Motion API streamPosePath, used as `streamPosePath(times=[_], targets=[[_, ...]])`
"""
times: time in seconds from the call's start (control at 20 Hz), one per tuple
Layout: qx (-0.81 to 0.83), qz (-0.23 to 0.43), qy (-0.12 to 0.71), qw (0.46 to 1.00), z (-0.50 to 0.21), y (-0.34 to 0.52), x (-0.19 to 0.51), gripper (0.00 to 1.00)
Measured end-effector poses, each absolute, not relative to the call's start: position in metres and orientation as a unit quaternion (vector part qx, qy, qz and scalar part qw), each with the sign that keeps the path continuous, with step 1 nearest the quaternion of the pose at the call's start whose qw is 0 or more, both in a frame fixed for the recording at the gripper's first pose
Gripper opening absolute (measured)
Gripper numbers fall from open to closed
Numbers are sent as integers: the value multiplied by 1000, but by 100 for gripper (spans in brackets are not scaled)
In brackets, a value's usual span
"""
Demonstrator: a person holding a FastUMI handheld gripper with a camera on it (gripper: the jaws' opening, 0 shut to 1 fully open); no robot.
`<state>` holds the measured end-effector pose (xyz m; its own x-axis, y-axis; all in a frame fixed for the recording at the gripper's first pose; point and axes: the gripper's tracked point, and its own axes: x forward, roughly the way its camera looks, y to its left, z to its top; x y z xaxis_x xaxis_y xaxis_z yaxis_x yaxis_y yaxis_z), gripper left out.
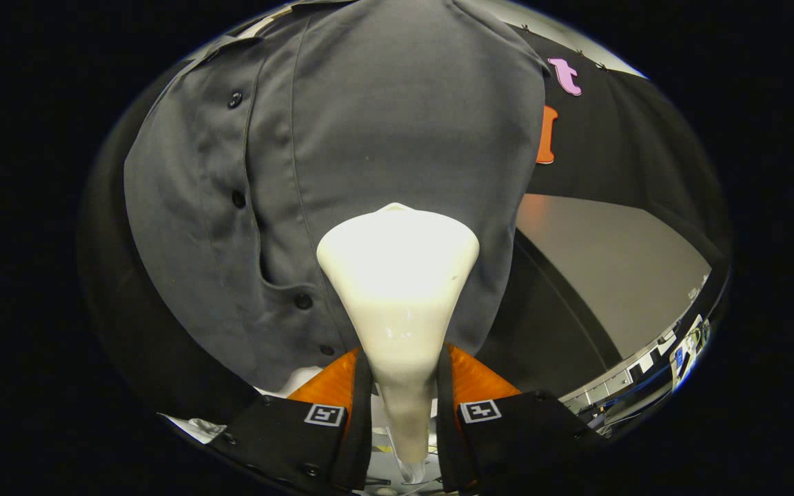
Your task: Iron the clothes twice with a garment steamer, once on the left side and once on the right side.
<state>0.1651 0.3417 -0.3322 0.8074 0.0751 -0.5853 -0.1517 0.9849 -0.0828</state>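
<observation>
A white garment steamer (400, 289) rises from between my fingers, its narrow handle clamped by both of them and its wide head pointing forward. My gripper (404, 386) is shut on that handle. The steamer head rests against or just in front of a hanging grey button-up shirt (383, 124), on the panel to the right of the button placket (235, 200). Several dark buttons run down the placket to the left of the steamer head. The shirt's lower hem hangs just beyond my fingers.
The booth's black cloth wall (617, 145) stands behind the shirt on the right. Below it a grey floor (604, 262) slopes away, with furniture and clutter (679, 344) at its far end.
</observation>
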Motion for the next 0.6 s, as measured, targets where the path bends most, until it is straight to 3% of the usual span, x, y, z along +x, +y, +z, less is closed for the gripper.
streamPosePath(times=[0.6], targets=[[-76,46,373,924,-399,299,179,47]])
